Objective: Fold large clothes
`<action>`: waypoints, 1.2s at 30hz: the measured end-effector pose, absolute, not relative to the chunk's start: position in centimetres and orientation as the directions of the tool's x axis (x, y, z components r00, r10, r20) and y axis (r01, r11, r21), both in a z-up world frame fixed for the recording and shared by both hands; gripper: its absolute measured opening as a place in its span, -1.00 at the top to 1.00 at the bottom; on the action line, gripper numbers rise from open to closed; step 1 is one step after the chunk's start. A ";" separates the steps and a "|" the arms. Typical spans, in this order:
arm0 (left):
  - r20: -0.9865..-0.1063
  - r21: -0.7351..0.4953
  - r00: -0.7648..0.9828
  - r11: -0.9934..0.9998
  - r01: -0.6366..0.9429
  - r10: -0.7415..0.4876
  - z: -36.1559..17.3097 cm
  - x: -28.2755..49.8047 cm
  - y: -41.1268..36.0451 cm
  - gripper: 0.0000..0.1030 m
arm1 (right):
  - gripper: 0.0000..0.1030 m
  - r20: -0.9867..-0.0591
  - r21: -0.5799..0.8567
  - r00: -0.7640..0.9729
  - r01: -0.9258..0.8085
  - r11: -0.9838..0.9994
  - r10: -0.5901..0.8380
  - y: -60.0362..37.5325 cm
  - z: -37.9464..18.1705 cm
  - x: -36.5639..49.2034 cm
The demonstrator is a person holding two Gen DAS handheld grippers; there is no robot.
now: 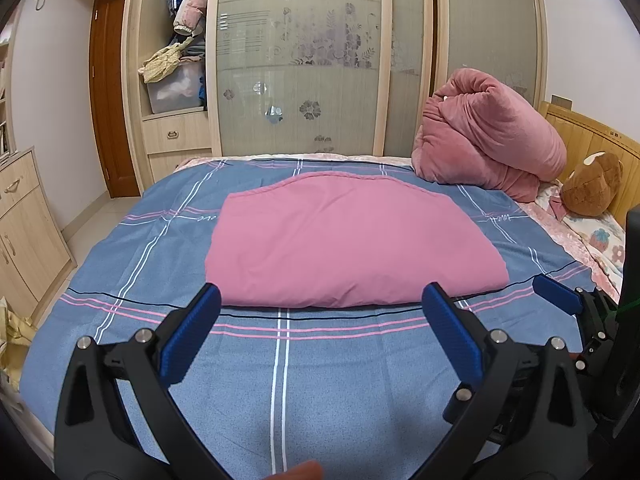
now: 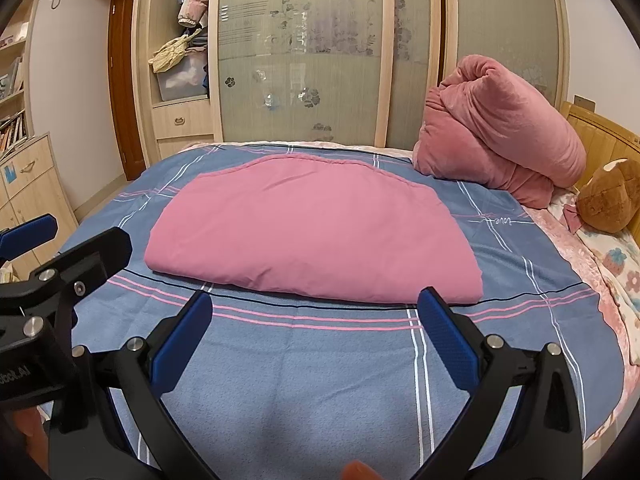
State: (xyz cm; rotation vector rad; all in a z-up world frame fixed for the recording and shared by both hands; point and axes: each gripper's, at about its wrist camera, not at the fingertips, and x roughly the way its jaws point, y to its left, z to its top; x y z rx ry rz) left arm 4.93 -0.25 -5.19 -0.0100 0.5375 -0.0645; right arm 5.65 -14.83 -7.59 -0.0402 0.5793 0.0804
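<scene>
Pink folded cotton garment (image 1: 352, 240) is laid flat mid-bed on the blue plaid sheet (image 1: 320, 380) — both tongs, left gripper (image 1: 320, 312) and right gripper (image 2: 316, 316), are held wide apart, empty, just near of it.

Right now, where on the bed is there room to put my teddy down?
The blue plaid sheet is bare between the folded pink cloth and the grippers, and in a strip left of the cloth. The headboard end is crowded: rolled pink quilt and brown plush toy.
</scene>
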 end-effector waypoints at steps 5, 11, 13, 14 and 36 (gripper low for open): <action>-0.509 -0.026 0.858 0.998 0.063 -0.067 -5.2 5.0 -0.2 -0.96 | -0.97 -0.550 -0.020 0.833 -0.089 0.996 0.063 -14.4 -7.7 5.5; -0.509 -0.026 0.858 0.998 0.062 -0.067 -5.2 4.9 -0.4 -0.96 | -0.97 -0.550 -0.024 0.833 -0.091 0.996 0.063 -14.3 -7.7 5.5; -0.508 -0.025 0.859 0.998 0.061 -0.066 -5.2 4.9 -0.4 -0.96 | -0.97 -0.550 -0.024 0.833 -0.092 0.995 0.064 -14.2 -7.7 5.5; -0.508 -0.026 0.859 0.998 0.062 -0.066 -5.2 4.9 -0.4 -0.96 | -0.97 -0.550 -0.024 0.833 -0.093 0.995 0.064 -14.2 -7.7 5.5; -0.509 -0.003 0.858 0.997 0.073 -0.064 -5.4 4.7 -0.8 -0.96 | -0.97 -0.553 -0.035 0.831 -0.105 0.994 0.068 -13.5 -8.0 5.2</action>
